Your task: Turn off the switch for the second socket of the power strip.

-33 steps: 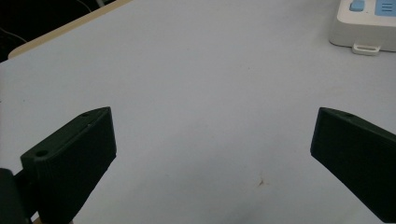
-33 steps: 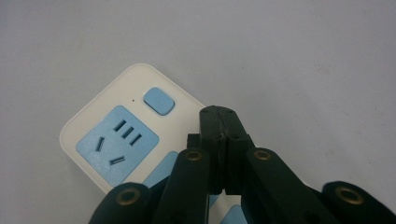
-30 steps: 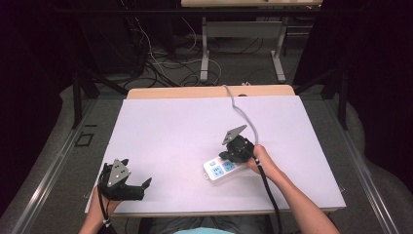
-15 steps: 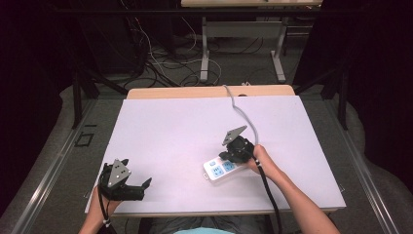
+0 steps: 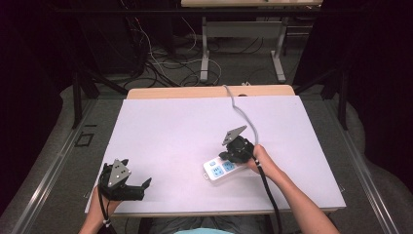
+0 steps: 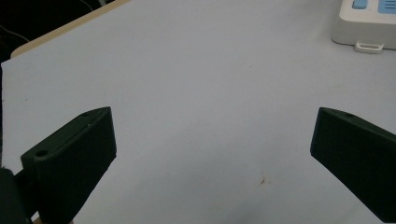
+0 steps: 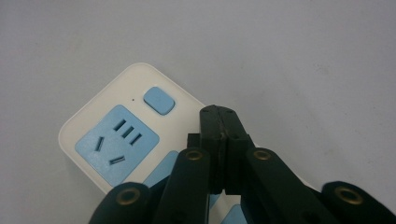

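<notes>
Nothing has shifted on the table over the past second: both hands sit where they were in the earlier high views, and the power strip has not moved, which suggests a pause over the strip and not a stroke in progress.

Nearest the person, the left gripper (image 5: pixel 141 186) rests at the front left edge of the white table (image 5: pixel 170 131), its jaws spread wide and holding nothing; in the left gripper view only bare tabletop lies between its pads, with a corner of the power strip (image 6: pixel 366 21) well ahead and off to its right.

Farther in, the right gripper (image 7: pixel 219 116) is clenched, its two jaws pressed flat together with nothing between them. In the right gripper view their joined tip hovers over the white power strip (image 7: pixel 116 140), just beside the small blue button (image 7: pixel 159 100) and next to the blue socket face (image 7: pixel 116 142); whether the tip actually touches the casing cannot be told. From above, the right gripper (image 5: pixel 229 155) sits over the strip's far end, the strip (image 5: pixel 221 169) lying flat and slantwise beneath it, towards the person.

Closed jaws poised by the switch point to a press on that button as the work in hand, apparently not yet made.

Beyond the gripper, its grey cable (image 5: pixel 241 109) trails away to the table's far edge.
</notes>
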Motion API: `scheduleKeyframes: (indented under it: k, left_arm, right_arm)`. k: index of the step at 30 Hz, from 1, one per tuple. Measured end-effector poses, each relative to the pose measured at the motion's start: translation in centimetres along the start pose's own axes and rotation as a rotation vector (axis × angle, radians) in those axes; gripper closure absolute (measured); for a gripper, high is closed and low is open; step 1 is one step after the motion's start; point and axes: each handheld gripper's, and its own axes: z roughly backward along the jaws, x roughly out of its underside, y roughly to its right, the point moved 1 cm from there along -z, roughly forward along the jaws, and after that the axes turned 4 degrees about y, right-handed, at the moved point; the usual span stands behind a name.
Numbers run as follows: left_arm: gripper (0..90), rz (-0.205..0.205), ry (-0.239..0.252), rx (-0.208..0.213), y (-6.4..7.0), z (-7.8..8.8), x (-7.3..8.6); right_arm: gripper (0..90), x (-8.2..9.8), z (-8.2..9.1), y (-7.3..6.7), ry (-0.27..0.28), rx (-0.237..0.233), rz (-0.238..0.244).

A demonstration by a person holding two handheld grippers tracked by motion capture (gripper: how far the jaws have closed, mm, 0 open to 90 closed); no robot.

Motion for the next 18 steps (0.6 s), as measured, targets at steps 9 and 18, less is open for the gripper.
scheduleKeyframes:
  k: [9,18]
  left_arm:
    - [0.2,-0.004,-0.011,-0.001,0.01,0.00,0.02]
    - [0.2,-0.008,-0.012,-0.002,0.01,-0.02,0.01]
  right_arm:
    - [90.0,-0.01,-0.09,-0.17,-0.014,0.013,-0.010]
    - [90.0,0.00,-0.13,-0.10,-0.009,0.015,-0.011]
